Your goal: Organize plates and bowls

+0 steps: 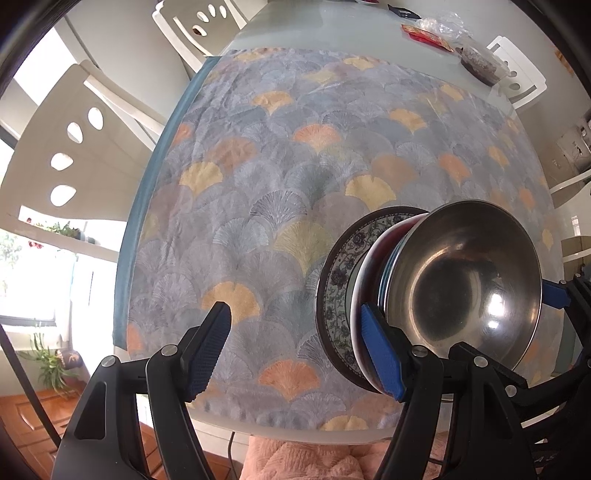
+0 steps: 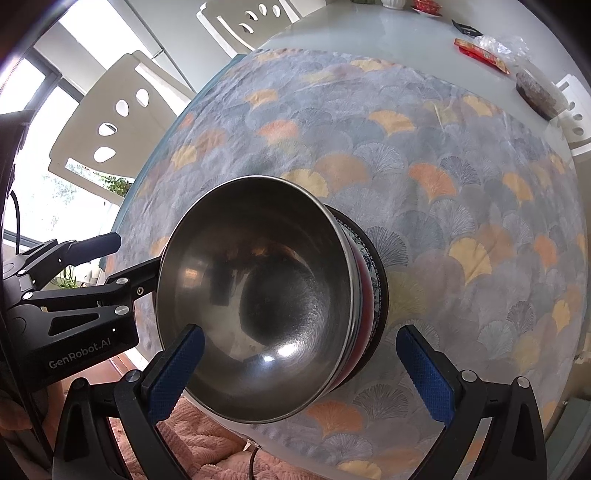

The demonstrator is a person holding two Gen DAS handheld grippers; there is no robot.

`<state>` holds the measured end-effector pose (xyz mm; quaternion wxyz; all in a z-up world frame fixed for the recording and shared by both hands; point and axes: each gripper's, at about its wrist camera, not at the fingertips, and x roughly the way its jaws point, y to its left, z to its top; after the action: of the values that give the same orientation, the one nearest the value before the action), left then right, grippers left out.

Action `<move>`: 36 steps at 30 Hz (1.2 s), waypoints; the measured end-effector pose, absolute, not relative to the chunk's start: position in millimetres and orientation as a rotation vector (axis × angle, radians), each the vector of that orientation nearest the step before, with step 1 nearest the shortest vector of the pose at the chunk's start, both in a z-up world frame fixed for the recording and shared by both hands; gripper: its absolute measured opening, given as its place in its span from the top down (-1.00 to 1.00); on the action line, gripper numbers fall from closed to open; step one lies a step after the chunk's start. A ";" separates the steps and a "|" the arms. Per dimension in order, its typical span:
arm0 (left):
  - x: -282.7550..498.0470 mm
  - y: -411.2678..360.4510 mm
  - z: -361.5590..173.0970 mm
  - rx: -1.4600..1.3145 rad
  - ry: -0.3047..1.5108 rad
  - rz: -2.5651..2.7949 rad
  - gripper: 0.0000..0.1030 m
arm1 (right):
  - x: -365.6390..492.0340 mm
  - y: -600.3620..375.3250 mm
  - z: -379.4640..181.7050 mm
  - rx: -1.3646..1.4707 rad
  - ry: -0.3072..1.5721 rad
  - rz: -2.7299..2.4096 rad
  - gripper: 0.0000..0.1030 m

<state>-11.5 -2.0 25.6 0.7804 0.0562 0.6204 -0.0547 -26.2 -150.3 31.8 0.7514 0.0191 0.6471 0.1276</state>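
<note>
A stack stands near the table's front edge: a steel bowl (image 1: 465,284) on top, a red bowl (image 1: 373,280) under it, and a floral-rimmed plate (image 1: 336,291) at the bottom. In the right wrist view the steel bowl (image 2: 258,302) fills the middle, with the red bowl (image 2: 360,295) and the plate (image 2: 378,284) behind it. My left gripper (image 1: 295,350) is open, its right finger beside the stack's left side. My right gripper (image 2: 299,373) is open, its fingers either side of the stack. The left gripper (image 2: 96,266) shows at the left there.
A fan-patterned cloth (image 1: 295,155) covers the glass table (image 1: 332,33). White chairs (image 1: 74,147) stand at the left and far side. A dark dish (image 1: 480,64), red packets (image 1: 424,37) and plastic wrap lie at the far right. A pink blanket (image 2: 207,443) is below the front edge.
</note>
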 end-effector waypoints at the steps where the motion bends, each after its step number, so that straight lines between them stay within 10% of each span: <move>1: -11.6 -2.2 25.7 0.124 1.339 -0.117 -0.36 | -26.2 -149.8 31.5 0.038 1.415 0.278 -1.00; 36: -13.0 -1.4 24.4 0.129 1.345 -0.124 -0.47 | -30.3 -146.0 27.5 0.033 1.430 0.279 -1.00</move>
<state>-13.0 -1.4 24.4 0.7787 0.0598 0.6219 -0.0571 -30.3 -146.0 27.5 0.7460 0.0153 0.6535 0.1274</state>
